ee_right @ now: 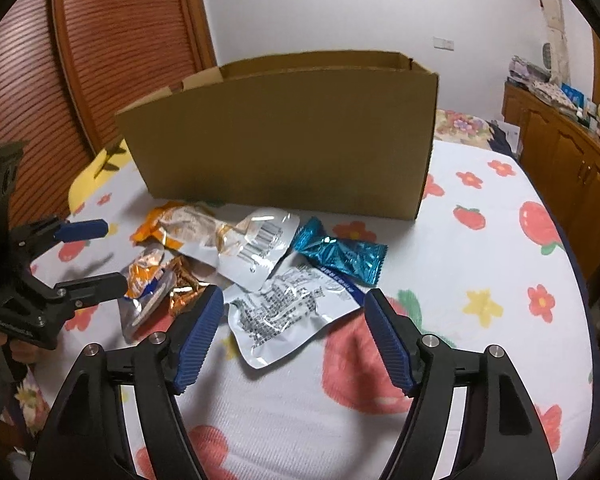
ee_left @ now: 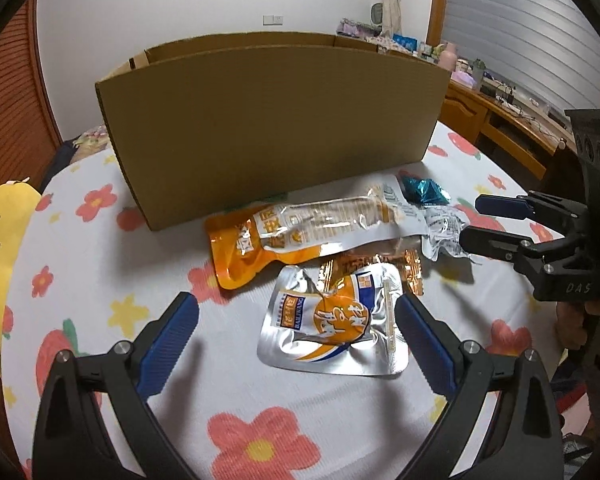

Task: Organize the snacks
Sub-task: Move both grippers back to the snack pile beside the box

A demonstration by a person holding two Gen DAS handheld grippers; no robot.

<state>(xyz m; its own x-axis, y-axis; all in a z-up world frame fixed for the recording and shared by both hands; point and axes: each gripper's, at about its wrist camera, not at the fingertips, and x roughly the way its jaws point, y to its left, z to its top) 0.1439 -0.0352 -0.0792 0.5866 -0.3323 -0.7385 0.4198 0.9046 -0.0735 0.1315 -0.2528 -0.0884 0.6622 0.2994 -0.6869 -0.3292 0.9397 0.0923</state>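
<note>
A plain brown corrugated cardboard box (ee_left: 272,120), open at the top with flat matte walls, stands on a bed covered by a white ribbed sheet printed with red flowers, yellow stars and strawberries (ee_left: 228,384). All the snacks lie loose on the sheet just in front of the box's near wall; none can be seen inside it.

Closest to the box lies a long glossy pouch, orange at one end and clear in the middle (ee_left: 300,228), its crinkled film catching the light. At the box's front right corner sits a small shiny blue foil-wrapped sweet (ee_right: 336,254) with pinched, twisted ends. Further out from the box, a square silver foil packet with an orange panel (ee_left: 332,324) lies flat, overlapping a small crinkly copper-orange wrapper (ee_left: 410,268). A white and silver foil packet printed with dense black text (ee_right: 284,316) lies creased, face down, forward of the box's right half.

The left gripper (ee_left: 296,320), black with ribbed blue pads, has its fingers spread wide to either side of the silver and orange packet, not pressing it. The right gripper (ee_right: 294,324) likewise has its fingers apart, flanking the text-printed packet without clamping it.
</note>
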